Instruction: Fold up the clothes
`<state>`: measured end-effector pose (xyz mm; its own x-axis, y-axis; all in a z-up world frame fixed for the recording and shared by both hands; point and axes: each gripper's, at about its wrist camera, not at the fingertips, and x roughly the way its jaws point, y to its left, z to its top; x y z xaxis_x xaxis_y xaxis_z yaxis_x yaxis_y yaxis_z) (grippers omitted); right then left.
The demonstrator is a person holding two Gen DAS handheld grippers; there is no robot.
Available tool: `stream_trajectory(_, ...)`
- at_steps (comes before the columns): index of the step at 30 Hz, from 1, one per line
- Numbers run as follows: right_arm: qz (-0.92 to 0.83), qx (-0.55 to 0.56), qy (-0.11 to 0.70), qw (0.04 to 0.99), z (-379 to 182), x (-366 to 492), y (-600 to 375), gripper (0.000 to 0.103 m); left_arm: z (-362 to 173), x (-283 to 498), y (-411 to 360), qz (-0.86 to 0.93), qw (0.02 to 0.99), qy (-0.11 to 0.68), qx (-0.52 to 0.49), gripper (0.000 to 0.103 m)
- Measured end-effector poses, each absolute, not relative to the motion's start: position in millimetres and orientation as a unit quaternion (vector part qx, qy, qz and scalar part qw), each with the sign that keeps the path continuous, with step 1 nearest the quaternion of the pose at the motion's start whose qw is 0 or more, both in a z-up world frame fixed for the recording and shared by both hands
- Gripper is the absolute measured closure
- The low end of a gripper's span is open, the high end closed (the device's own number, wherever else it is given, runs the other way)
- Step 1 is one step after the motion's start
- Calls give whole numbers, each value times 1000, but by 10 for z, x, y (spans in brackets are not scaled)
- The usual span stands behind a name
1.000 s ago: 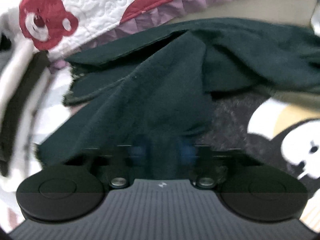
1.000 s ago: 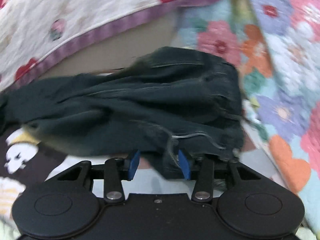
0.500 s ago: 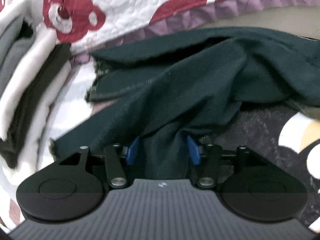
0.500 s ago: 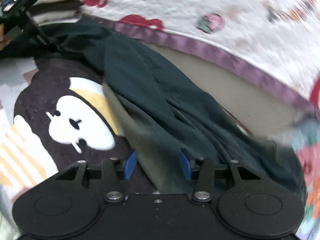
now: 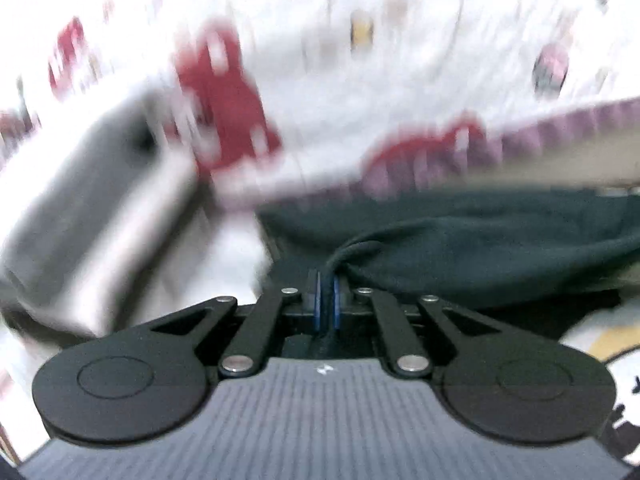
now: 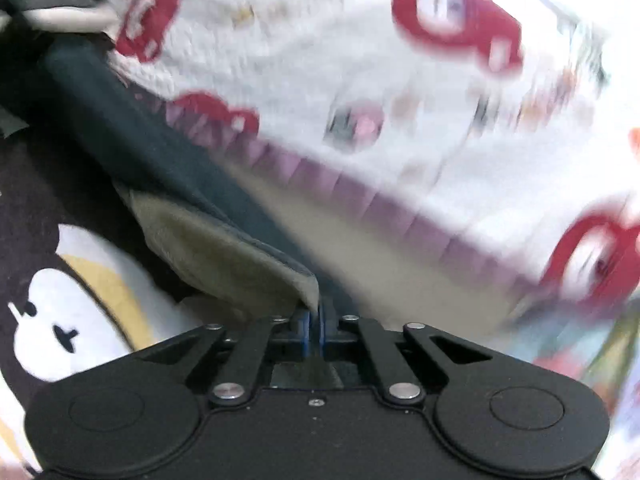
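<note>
Dark green garment: fabric, stretched between both tools over a dark mat with a white and yellow cartoon print. Pale lining shows on its underside in the right wrist view.
Left tool: blue pads pressed together, pinching a bunched fold of the garment.
Right tool: blue pads pressed together on the garment's edge, where lining and outer cloth meet.
White quilt with red bear figures and purple border: lies just behind the garment; heavily blurred.
Grey and white folded stack: left of the garment, blurred.
</note>
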<state>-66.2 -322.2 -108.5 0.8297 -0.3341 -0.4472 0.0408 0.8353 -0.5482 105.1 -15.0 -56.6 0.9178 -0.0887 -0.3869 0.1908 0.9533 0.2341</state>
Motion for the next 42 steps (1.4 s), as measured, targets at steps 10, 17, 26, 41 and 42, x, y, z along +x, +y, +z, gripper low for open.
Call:
stream_trajectory(10,-99,-165,242,951,-499,-1011,-3560,103,-528,776,-49,-88,970,202,102,99)
stream_trajectory(17,-5,-195,304,933,-1089,-1088,-3206,26,-719,862,-7,-66,967,229,92,99)
stream_trajectory(26,-42,-319,360,876,-1827,-500,-2948,24,-823,868,-146,-47,962,228,141,99)
stream_trajectory(41,48,0,359,932,-895,-1383,-3596,82,532,634,177,-174,962,211,-22,98)
stream_trajectory(42,64,-17,381,922,-1000,-1440,-3520,75,365,777,76,-160,960,231,-9,98)
